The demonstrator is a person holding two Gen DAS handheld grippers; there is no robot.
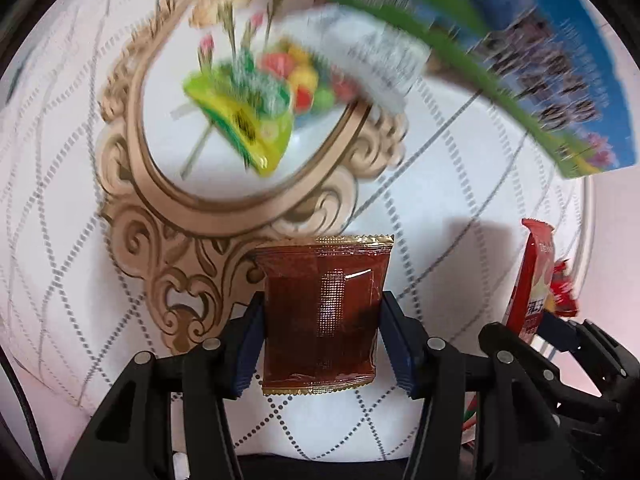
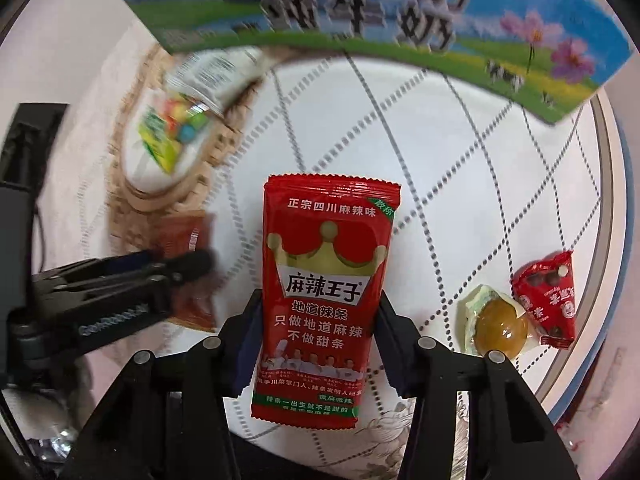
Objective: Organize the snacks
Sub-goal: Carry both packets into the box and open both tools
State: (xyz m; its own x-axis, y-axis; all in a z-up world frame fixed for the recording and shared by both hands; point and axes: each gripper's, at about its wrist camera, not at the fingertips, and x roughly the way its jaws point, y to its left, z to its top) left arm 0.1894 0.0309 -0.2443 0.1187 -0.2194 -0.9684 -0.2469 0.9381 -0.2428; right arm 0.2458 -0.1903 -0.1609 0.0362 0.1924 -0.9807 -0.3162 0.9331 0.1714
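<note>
Left hand-held gripper (image 1: 320,320): closed on a brown sauce-like snack packet (image 1: 322,312), lifted over the desk (image 1: 440,208), likely for sorting. Right hand-held gripper (image 2: 318,320): squeezing a red spicy strip packet (image 2: 320,292), pointing forward beside it. By the right edge: wrapped egg (image 2: 496,326), small red packet (image 2: 548,300). At the far edge: milk box (image 2: 360,12).

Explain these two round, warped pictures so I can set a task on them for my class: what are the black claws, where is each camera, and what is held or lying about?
Each picture comes from a fisheye camera on a handheld two-finger gripper, looking along its fingers. The left gripper is shut on a brown packet. The right gripper is shut on a red spicy-strip packet. On the patterned tablecloth lie a yellowish wrapped sweet, a small red packet and, blurred, colourful sweets. A blue-green box stands behind.
</note>
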